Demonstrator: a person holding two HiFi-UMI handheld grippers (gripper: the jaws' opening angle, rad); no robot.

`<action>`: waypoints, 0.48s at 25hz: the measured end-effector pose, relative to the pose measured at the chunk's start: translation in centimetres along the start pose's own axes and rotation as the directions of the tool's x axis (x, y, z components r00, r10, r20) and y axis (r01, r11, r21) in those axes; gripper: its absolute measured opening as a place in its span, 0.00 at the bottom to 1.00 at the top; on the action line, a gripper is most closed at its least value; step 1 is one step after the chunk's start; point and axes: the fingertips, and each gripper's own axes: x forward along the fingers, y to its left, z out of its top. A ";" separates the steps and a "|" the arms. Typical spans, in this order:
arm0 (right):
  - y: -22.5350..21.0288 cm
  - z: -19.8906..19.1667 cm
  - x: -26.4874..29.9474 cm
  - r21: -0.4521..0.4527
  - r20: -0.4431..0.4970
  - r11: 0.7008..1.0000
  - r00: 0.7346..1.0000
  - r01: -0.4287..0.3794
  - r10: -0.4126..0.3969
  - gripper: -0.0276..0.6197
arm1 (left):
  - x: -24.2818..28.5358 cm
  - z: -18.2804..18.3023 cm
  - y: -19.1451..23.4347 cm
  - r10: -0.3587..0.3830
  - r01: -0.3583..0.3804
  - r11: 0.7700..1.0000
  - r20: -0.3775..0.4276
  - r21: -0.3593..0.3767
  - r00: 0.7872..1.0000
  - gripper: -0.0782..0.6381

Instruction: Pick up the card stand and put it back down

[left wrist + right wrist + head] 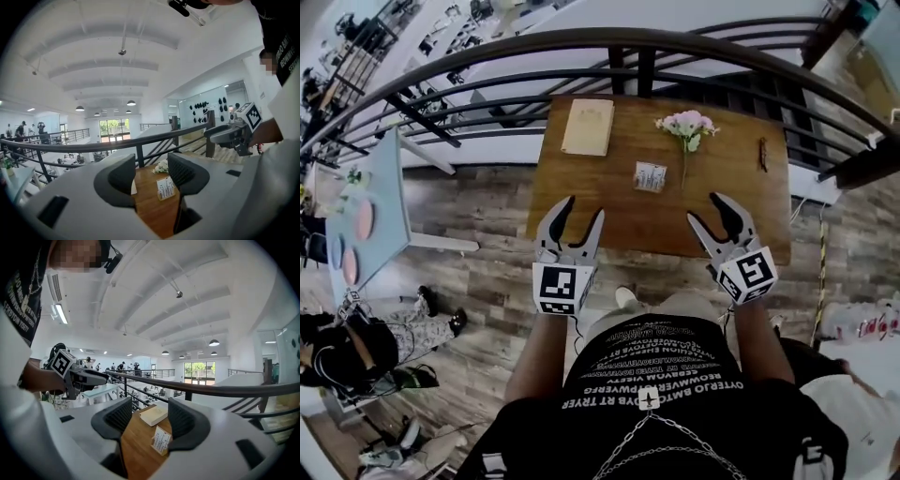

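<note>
The card stand [650, 176], a small wooden holder with a white printed card, stands upright in the middle of the wooden table [581, 206]. It shows in the left gripper view [165, 187] and in the right gripper view [160, 440] between the jaws but far beyond them. My left gripper [577, 216] hovers open over the table's near left edge. My right gripper [711, 208] hovers open over the near right part. Neither holds anything.
A cream book [588, 127] lies at the table's far left. A sprig of pale flowers [687, 127] lies beside the stand, and a small dark object [762, 154] sits at the far right. A dark railing [675, 47] curves behind the table.
</note>
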 end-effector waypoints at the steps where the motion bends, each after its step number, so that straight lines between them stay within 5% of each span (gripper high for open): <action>1: 0.1 -0.1 0.1 0.001 -0.001 1.000 1.000 0.010 -0.010 0.39 | 0.0 0.0 0.3 -0.008 0.008 1.000 0.003 0.003 1.000 0.43; 12: -0.3 -1.8 0.0 0.010 -0.049 0.998 0.997 0.061 -0.061 0.39 | 1.0 0.1 0.6 -0.061 0.061 0.998 0.012 0.003 0.998 0.43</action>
